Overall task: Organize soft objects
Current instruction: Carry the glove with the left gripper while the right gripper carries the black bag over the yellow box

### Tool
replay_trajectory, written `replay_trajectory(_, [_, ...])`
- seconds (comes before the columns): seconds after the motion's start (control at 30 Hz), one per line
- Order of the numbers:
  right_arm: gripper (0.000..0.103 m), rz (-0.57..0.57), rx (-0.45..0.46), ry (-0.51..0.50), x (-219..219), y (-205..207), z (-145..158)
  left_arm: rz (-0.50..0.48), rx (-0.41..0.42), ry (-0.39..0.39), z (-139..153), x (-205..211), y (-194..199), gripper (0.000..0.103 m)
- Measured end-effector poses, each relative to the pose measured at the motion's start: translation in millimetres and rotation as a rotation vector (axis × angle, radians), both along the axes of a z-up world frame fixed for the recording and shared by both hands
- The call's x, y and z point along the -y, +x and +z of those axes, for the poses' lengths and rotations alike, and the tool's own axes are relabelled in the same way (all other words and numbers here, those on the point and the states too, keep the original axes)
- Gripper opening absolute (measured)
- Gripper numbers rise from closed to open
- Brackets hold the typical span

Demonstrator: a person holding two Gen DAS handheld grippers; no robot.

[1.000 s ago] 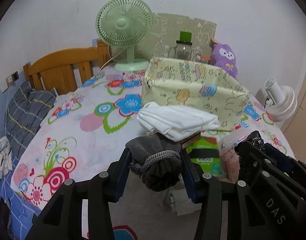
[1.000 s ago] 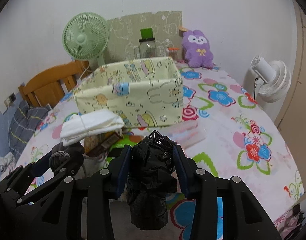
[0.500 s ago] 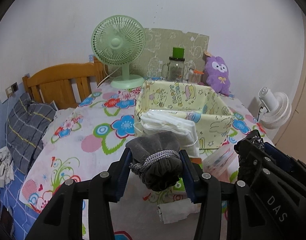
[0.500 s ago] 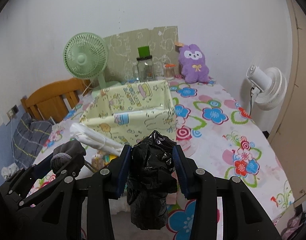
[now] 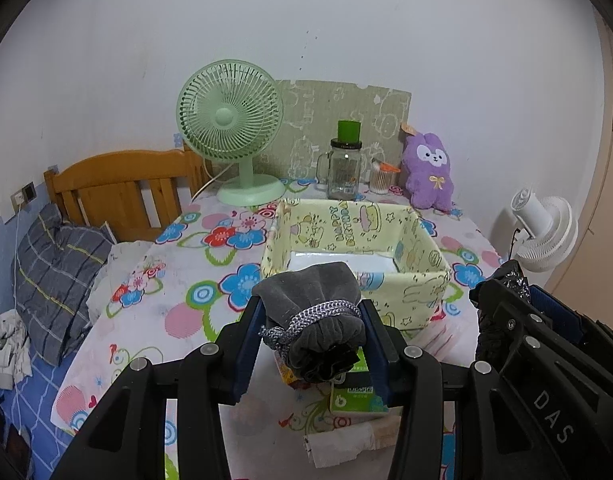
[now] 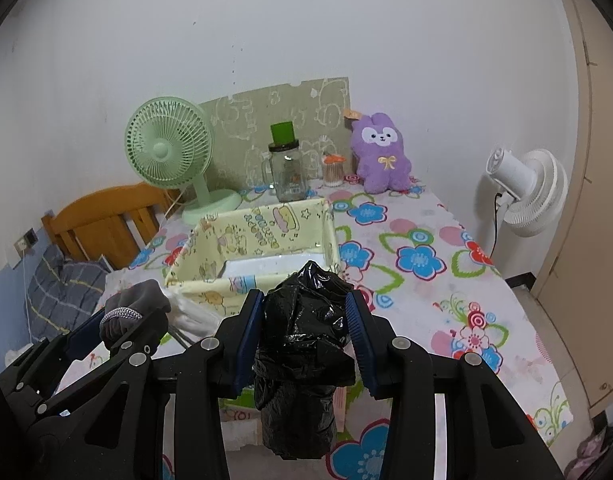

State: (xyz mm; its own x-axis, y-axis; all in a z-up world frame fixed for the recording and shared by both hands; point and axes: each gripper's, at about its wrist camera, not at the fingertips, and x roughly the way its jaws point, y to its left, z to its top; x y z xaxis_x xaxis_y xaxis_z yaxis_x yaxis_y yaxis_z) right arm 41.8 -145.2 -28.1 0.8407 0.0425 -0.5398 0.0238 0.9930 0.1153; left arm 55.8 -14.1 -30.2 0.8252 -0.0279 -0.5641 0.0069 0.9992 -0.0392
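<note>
a home bedroom: wooden headboard [image 5: 122,188], plaid pillow [image 5: 54,276], purple plush bunny [image 5: 428,172] and green fan [image 5: 230,120] beyond the tool.

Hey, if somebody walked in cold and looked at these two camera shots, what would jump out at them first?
Probably the two bundles up front: the left gripper pinches a grey drawstring pouch, and the right gripper clamps a crumpled black plastic bag. Just beyond them sits a pale yellow cartoon-print fabric bin on the loud flowered tablecloth, with a purple plush bunny against the back wall.
</note>
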Motion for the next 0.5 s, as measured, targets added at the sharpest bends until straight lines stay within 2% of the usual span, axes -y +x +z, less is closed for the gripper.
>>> replay_trajectory(0.5, [0.046,-0.012,0.001,0.014,5.7,26.5,7.3,-0.003,-0.009,0.003,8.7,4.1,24.7,0.048])
